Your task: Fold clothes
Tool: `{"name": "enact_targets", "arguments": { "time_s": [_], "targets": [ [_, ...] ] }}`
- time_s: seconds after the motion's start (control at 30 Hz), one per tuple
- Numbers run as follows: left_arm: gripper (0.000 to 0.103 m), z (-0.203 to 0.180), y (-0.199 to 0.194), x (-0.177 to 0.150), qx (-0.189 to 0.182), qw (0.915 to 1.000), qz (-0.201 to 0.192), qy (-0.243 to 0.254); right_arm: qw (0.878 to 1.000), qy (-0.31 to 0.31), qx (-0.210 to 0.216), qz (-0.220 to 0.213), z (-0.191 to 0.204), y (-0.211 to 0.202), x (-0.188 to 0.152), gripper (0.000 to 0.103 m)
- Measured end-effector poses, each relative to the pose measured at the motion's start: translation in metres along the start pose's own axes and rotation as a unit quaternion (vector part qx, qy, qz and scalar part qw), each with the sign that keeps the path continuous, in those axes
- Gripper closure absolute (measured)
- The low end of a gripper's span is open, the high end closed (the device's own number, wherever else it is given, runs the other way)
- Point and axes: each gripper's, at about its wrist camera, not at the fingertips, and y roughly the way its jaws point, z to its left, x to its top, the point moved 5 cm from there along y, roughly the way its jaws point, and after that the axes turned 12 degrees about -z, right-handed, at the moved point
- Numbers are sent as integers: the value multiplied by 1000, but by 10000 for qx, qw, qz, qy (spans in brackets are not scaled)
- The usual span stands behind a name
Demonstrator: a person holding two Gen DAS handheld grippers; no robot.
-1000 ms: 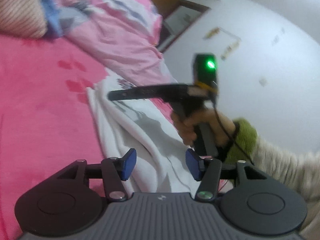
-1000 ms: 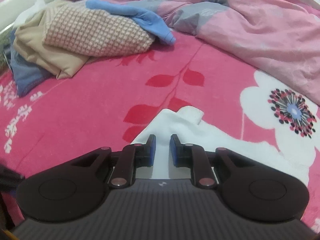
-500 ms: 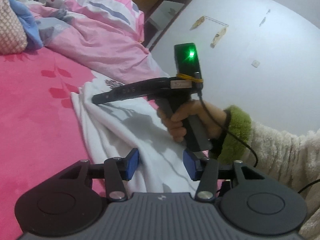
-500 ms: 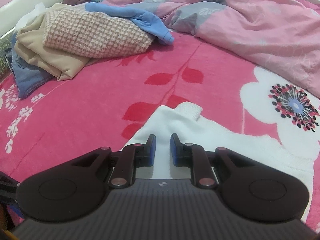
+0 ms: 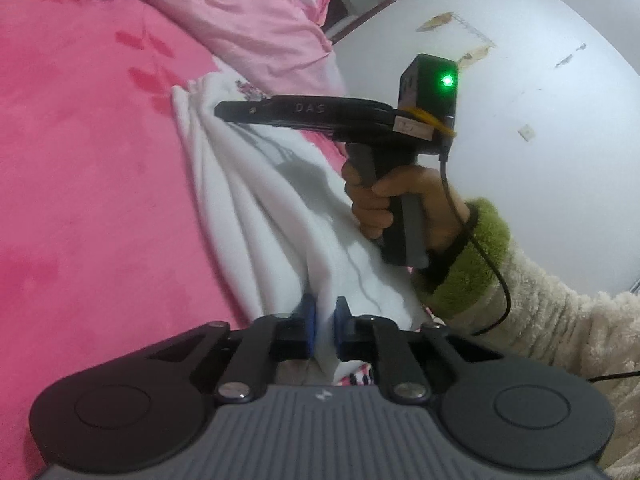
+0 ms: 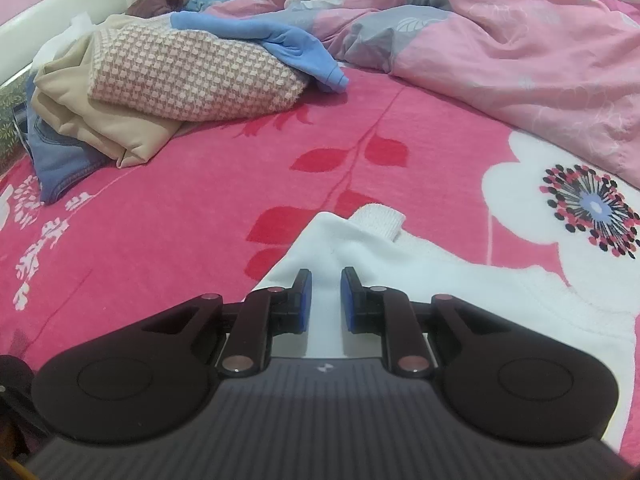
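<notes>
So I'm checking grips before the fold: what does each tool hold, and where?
Both hold the white garment. The left tool has just closed on a bunched fold at its near end; the right tool pinches the end by the ribbed cuff.

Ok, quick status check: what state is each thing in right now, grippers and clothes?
left gripper: just closed, shut on the white garment
right gripper: shut on the white garment
white garment: bunched in long folds, lying on the pink bedspread
clothes pile: heaped, not folded
quilt: rumpled
</notes>
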Motion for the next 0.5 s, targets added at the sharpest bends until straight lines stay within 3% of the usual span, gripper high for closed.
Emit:
{"name": "enact_targets", "arguments": {
  "time_s": [0.2,0.33,0.4,0.5],
  "targets": [
    [97,5,-9,-3,39,9999,40,-126,9999,57,29,-93,-3,-1,1,87],
    [97,7,-11,-5,36,9998,18,-175,9990,7,63,-441,-4,-28,17,86],
    [97,8,-10,-5,30,9998,17,-190,9979,-122,370,-525,6,-48,18,87],
    [97,10,-10,-5,19,9997,19,-244,9931,-694,933,-142,32,-58,-1,87]
  ]
}}
